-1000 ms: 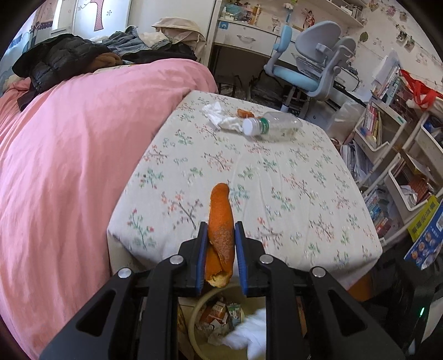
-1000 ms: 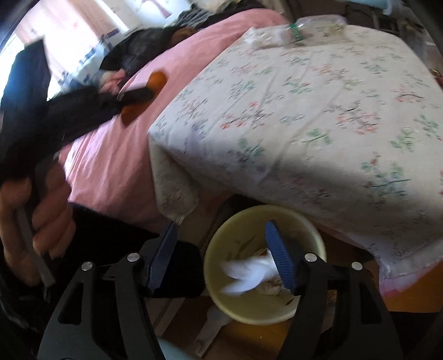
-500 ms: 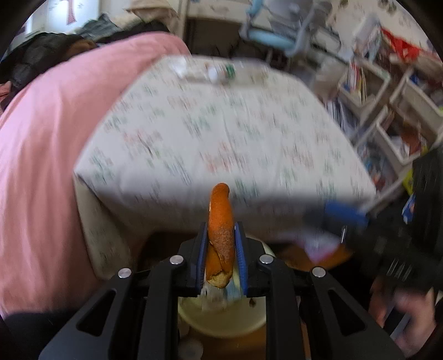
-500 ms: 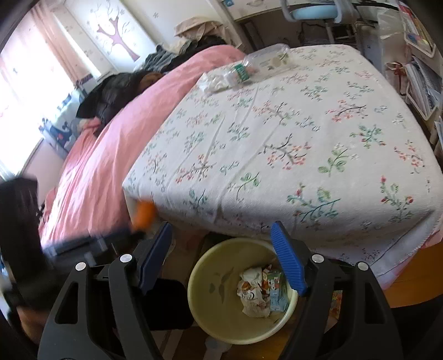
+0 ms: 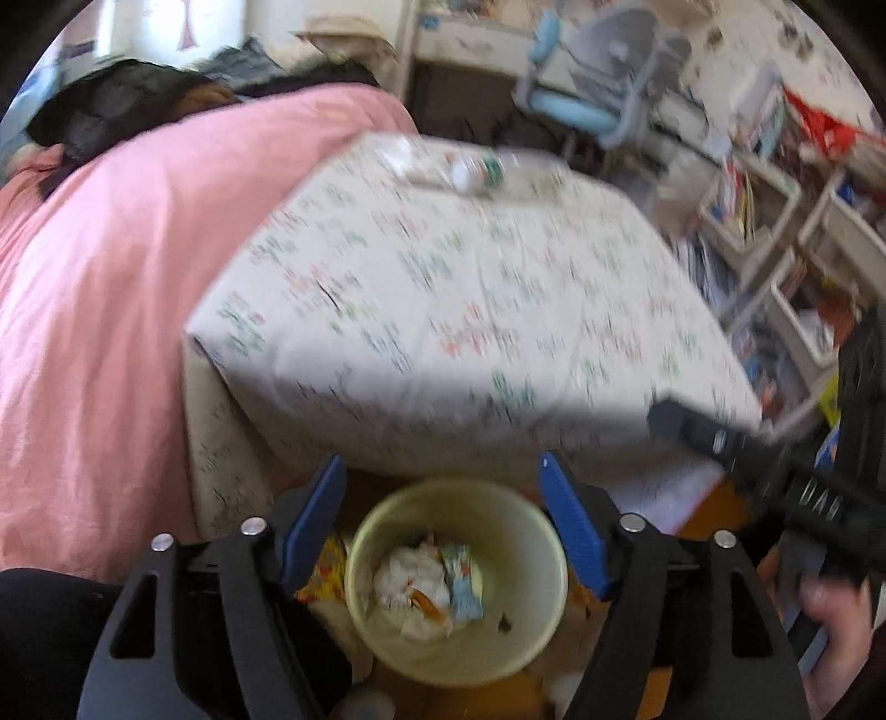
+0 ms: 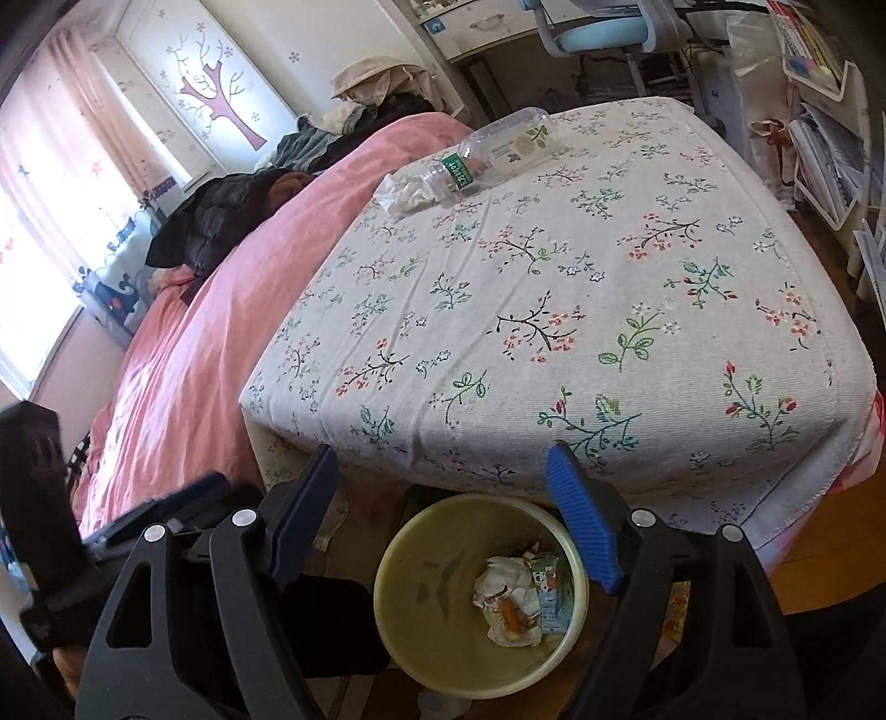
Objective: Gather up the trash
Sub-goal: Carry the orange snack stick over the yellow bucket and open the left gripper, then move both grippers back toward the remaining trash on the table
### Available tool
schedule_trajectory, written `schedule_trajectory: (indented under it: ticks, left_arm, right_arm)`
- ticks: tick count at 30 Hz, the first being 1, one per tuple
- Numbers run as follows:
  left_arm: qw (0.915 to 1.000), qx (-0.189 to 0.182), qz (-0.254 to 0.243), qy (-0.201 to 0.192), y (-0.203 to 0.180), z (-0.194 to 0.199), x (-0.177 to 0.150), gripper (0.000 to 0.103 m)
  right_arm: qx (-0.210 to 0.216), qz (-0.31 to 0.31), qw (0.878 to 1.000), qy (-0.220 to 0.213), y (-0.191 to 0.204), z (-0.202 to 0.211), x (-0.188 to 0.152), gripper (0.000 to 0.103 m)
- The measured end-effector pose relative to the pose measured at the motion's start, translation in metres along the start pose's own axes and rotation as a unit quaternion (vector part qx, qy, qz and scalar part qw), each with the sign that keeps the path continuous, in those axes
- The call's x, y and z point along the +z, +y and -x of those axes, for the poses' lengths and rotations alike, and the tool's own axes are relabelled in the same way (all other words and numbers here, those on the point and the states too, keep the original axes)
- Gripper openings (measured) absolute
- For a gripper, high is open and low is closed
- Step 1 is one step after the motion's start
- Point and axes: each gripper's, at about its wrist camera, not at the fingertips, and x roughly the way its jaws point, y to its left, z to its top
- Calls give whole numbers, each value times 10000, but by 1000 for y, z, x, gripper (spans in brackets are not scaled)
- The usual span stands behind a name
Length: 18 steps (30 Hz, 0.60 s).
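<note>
A pale yellow waste bin stands on the floor below the table's near edge, holding crumpled tissue, a small carton and the orange peel. My left gripper is open and empty above the bin. My right gripper is open and empty, also above the bin. On the floral tablecloth, at the far side, lie a clear plastic bottle and a crumpled tissue. The left wrist view is blurred.
A pink bed with dark clothes adjoins the table on the left. A blue desk chair and desk stand behind it. Shelves with books line the right side. The other hand-held gripper shows at each view's edge.
My left gripper opened and the orange peel it held dropped into the bin. My right gripper rose a little and stayed open.
</note>
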Motion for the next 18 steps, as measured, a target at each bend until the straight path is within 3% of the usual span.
schedule_trajectory:
  ticks: [7, 18]
  left_arm:
    - [9978, 112, 422, -502, 13, 14, 6, 77]
    - [9947, 223, 646, -768, 20, 22, 10, 79]
  right_arm:
    - [-59, 128, 9999, 29, 5, -3, -3, 75]
    - [-157, 363, 9992, 5, 14, -6, -5, 76]
